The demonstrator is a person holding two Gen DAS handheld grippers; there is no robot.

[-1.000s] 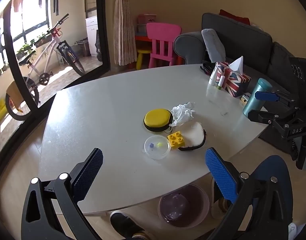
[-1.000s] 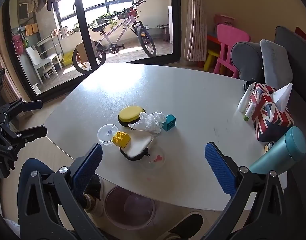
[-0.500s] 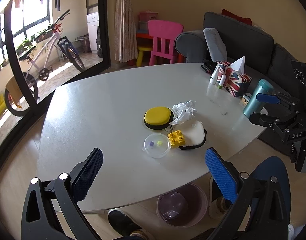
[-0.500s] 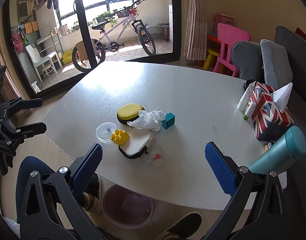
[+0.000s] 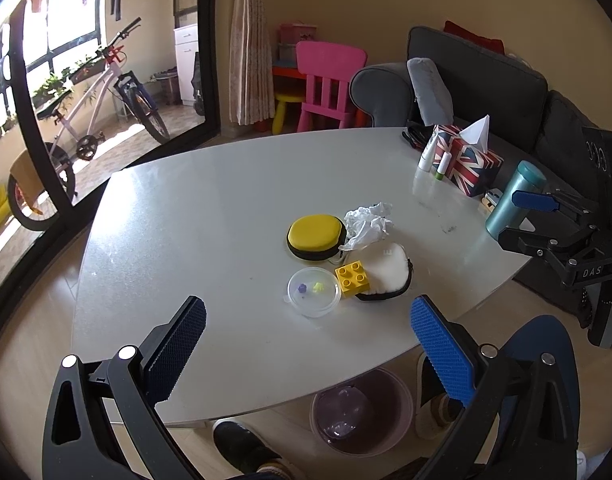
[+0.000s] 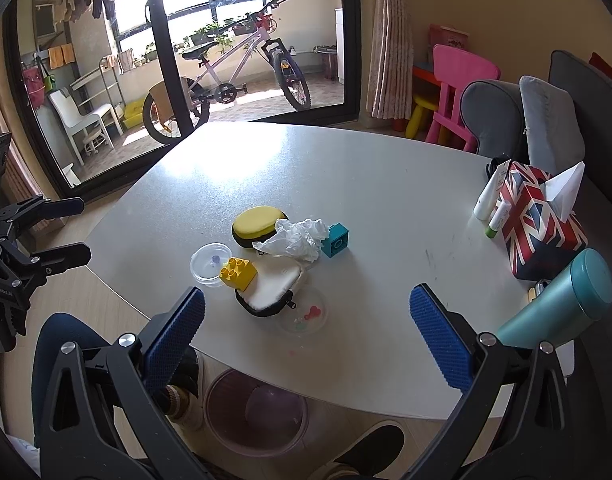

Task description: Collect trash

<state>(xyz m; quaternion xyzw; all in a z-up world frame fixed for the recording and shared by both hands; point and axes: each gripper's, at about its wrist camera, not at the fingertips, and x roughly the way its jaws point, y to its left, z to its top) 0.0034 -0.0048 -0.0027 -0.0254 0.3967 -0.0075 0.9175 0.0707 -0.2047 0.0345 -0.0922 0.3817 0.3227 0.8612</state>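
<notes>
One crumpled tissue (image 5: 368, 222) lies mid-tabletop (image 5: 194, 216) against the yellow case (image 5: 316, 236). Light, soft, springy: pinch the bunched top. Both grippers' jaws spread, holding nothing; bin (image 6: 256, 412) below.

Left wrist view sits above the near table (image 5: 210, 208) edge, looking forward and down across the top, own blue pads (image 5: 440, 344) framing the bottom at 5 and 7 o'clock. Clutter around the crumpled tissue (image 5: 368, 224) is mid-frame, not close. The right gripper (image 5: 522, 220) shows at 3 o'clock.

Right wrist view looks from the same near edge, further round toward the sofa side, facing the balcony door at 11 o'clock. Left gripper (image 6: 66, 230) shows at 9 o'clock.

Shared: table top, tissue (image 6: 298, 236), yellow brick (image 6: 238, 274), flag tissue box (image 6: 540, 228), teal bottle (image 6: 566, 300), bin (image 6: 256, 412) under the table, pink chair (image 6: 458, 80), bicycle (image 6: 234, 68).
</notes>
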